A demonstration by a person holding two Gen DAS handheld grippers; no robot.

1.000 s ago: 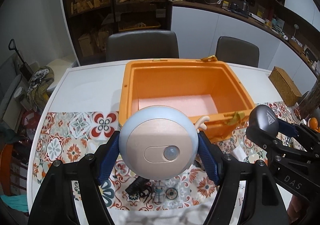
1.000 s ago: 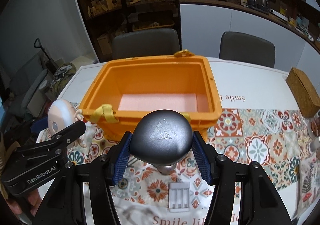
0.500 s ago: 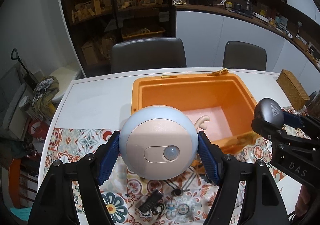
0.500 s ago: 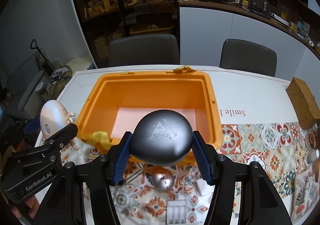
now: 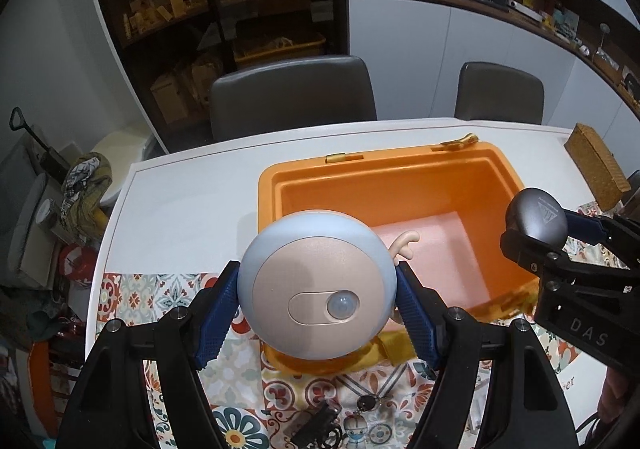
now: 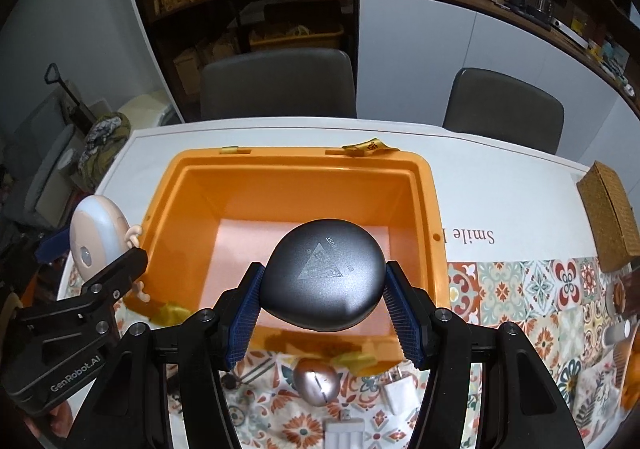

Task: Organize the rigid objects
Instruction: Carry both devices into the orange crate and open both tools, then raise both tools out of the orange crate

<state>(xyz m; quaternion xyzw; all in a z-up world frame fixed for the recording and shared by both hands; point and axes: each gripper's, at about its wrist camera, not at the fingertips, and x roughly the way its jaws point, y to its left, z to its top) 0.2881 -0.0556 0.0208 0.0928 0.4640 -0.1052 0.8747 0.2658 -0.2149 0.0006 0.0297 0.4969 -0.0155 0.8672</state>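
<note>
Carrying both loads over the orange bin (image 6: 434, 209), the left gripper (image 5: 318, 303) pinched the round sensor light (image 5: 318, 291) at the bin's 7 o'clock corner; the right gripper (image 6: 322, 299) clamped the grey case (image 6: 322, 275) above the 6 o'clock rim. Releasing low over the floor seemed wise.

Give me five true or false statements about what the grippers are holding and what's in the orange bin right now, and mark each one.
1. The left gripper grips a round blue and beige lamp. True.
2. The right gripper is empty. False: it is shut on a dark grey case.
3. The orange bin already holds several items. False: only its pale pink floor shows.
4. A wicker box sits on the table to the bin's right in the right wrist view. True.
5. The bin's lid is closed. False: the bin is open on top.
</note>
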